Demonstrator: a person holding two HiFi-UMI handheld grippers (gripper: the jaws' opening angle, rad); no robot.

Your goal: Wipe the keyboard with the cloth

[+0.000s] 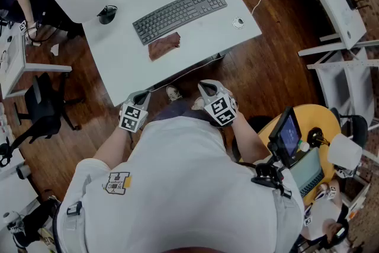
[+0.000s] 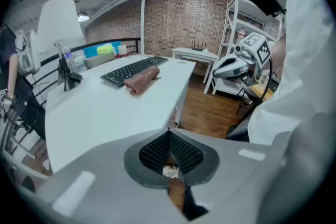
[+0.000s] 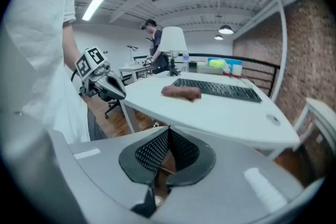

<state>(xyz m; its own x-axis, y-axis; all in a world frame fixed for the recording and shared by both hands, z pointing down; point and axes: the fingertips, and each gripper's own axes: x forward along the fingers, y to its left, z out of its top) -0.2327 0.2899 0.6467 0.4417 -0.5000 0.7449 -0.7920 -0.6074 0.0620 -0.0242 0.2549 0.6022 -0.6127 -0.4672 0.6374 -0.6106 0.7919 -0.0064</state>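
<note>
White tabletop (image 1: pixel 118 50) has the cloth (image 1: pixel 164 46) lying along the keyboard (image 1: pixel 179 13), up-frame between left claw (image 1: pixel 141 96) and right claw (image 1: pixel 207 87), both closed empty.

No word, brand or number can be read anywhere. The only clear signs are black-and-white square code markers. They stand on the left cube (image 1: pixel 133 117) behind the left claw (image 1: pixel 142 95) and on the right cube (image 1: pixel 220 109) behind the right claw (image 1: pixel 207 87). A small patch (image 1: pixel 118 182) with a similar square pattern and a yellow tab sits on the back of the person's white shirt, its print too small to read. The key legends on the keyboard (image 1: pixel 179 13), near the tabletop's far edge, are too fine to read. The small screen (image 1: pixel 288 134) beyond the tabletop's right edge glows blue with nothing legible.
</note>
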